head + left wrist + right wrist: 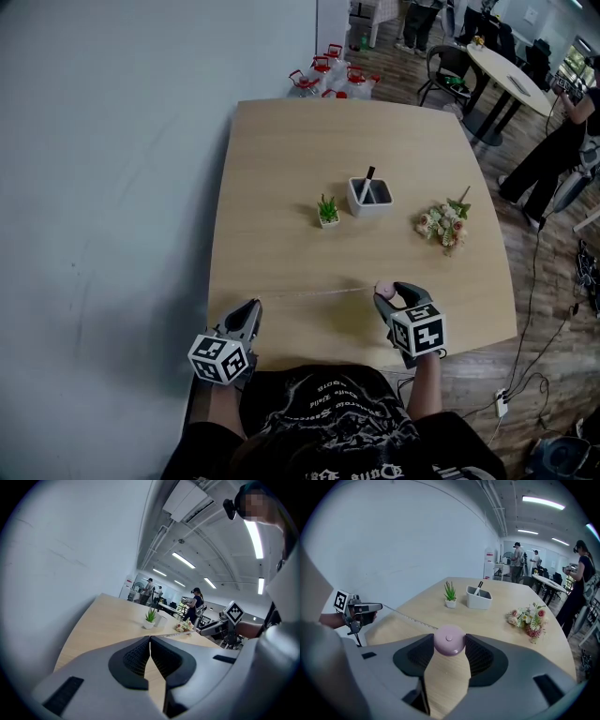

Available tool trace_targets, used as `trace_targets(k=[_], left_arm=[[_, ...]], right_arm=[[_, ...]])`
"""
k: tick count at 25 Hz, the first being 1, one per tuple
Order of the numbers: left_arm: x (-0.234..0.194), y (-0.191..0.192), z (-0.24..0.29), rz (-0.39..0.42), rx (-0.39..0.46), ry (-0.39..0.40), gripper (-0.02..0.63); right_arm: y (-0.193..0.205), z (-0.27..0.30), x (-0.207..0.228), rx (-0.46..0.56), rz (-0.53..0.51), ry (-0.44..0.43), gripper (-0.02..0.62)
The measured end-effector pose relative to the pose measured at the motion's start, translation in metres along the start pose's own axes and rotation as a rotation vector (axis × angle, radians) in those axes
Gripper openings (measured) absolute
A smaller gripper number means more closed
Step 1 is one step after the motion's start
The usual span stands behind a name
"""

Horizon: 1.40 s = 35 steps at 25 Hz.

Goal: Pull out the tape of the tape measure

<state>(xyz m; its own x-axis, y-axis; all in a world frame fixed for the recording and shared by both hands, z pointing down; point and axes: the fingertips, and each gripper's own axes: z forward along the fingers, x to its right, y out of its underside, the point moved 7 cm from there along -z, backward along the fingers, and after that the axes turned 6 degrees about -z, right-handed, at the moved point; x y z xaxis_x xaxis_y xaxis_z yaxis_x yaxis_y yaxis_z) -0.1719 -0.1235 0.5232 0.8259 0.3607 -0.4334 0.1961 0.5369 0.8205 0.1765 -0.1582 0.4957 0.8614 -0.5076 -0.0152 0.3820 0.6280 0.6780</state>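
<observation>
You're gripping the pink tape measure (449, 640) in your right claw (382, 296), your left claw (248, 313) at nine o'clock is pinching the tape (314, 293), already drawn well out, so the pull is looking largely done.

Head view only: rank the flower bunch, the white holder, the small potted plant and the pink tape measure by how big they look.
1. flower bunch, only slightly larger than the next
2. white holder
3. potted plant
4. pink tape measure, partly covered by the right gripper, so its full size is unsure
</observation>
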Motion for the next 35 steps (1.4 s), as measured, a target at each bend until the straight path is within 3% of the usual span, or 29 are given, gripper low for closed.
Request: trace_targets(k=[8, 24, 35], left_arm=[[-0.015, -0.003, -0.007, -0.021, 0.026, -0.053, 0.012], [-0.008, -0.014, 0.012, 0.013, 0.044, -0.047, 0.012], [-0.023, 0.000, 0.058, 0.022, -0.100, -0.142, 0.012]], right_arm=[[0.006, -0.002, 0.009, -0.010, 0.023, 0.009, 0.225], [0.000, 0.005, -0.008, -0.008, -0.002, -0.057, 0.225], [0.015, 0.022, -0.009, -0.080, 0.016, -0.063, 0.225]])
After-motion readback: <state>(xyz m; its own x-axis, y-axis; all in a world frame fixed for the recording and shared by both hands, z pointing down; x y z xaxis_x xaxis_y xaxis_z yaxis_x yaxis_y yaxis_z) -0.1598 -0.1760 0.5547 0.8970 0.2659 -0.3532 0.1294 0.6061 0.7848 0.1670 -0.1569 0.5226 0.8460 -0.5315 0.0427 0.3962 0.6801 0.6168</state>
